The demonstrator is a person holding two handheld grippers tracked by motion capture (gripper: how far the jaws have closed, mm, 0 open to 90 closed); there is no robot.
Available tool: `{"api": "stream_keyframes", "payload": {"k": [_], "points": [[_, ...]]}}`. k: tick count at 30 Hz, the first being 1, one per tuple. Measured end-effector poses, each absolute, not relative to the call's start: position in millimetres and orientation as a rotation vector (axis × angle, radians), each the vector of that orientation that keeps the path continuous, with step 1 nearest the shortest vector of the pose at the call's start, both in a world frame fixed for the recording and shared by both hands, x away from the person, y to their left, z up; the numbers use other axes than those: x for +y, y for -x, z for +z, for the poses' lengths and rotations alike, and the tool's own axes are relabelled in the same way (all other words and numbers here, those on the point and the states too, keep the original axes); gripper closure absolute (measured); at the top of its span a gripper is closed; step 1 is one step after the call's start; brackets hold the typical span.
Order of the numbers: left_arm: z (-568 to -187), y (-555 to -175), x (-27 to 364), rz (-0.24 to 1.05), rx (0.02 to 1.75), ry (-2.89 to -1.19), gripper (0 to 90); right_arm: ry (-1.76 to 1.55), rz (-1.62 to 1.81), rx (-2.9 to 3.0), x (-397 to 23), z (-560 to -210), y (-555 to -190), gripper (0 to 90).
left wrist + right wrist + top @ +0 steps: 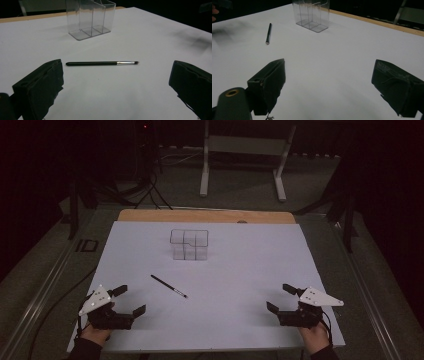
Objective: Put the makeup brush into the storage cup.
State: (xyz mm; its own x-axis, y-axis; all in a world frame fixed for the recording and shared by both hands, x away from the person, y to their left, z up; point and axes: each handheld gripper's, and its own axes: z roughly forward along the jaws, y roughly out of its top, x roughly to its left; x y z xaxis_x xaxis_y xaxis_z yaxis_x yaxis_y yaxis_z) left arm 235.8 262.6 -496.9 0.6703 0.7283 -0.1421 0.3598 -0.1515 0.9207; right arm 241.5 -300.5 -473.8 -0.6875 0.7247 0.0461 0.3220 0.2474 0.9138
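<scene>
A thin black makeup brush (169, 286) with a silver ferrule lies flat on the white table sheet (240, 270), left of centre. Behind it stands a clear plastic organiser (189, 244) with several compartments, all of them holding nothing. My left gripper (131, 300) rests at the front left, jaws wide open and bare; its own view shows the brush (101, 63) just ahead and the organiser (90, 18) beyond. At the front right my right gripper (280, 299) also stands open with nothing in it, the brush (268, 33) far off to its left and the organiser (312, 14) ahead.
A wooden table edge (205, 216) runs along the back of the sheet. Behind the table stands a white metal frame (245, 160) on the floor, and dark cables trail at the left. The surroundings are dark.
</scene>
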Motion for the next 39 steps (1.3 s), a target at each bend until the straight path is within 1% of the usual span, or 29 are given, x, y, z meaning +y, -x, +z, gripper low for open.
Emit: {"api": "stream_keyframes", "payload": {"k": [4,7,22,27,30,36,39], "points": [[-497.0,-235.9,264.1,0.412,0.876,-1.74,0.7,-0.943,1.424,2.14,-299.4,-473.2,-242.0,12.0],[-498.2,-236.7,263.2,0.392,0.88,-1.753,0.7,-0.938,1.426,2.148,-298.6,-474.6,-243.3,12.0],[-496.5,-235.7,258.8,0.37,0.849,-1.779,0.7,-0.905,1.462,2.146,-298.7,-471.8,-241.6,12.1],[-492.9,-238.0,260.4,0.286,0.889,-1.74,0.7,-0.896,1.464,2.146,-295.7,-471.6,-242.4,12.1],[-488.7,-241.3,258.9,0.298,0.891,-1.789,0.6,-0.899,1.453,2.155,-295.2,-472.6,-242.9,12.1],[-484.8,-245.8,259.6,0.23,0.903,-1.857,0.7,-0.899,1.468,2.146,-295.3,-470.9,-242.0,12.2],[-483.2,-248.3,257.0,0.182,0.904,-1.928,0.7,-0.902,1.471,2.148,-295.0,-470.4,-241.6,12.2]]}}
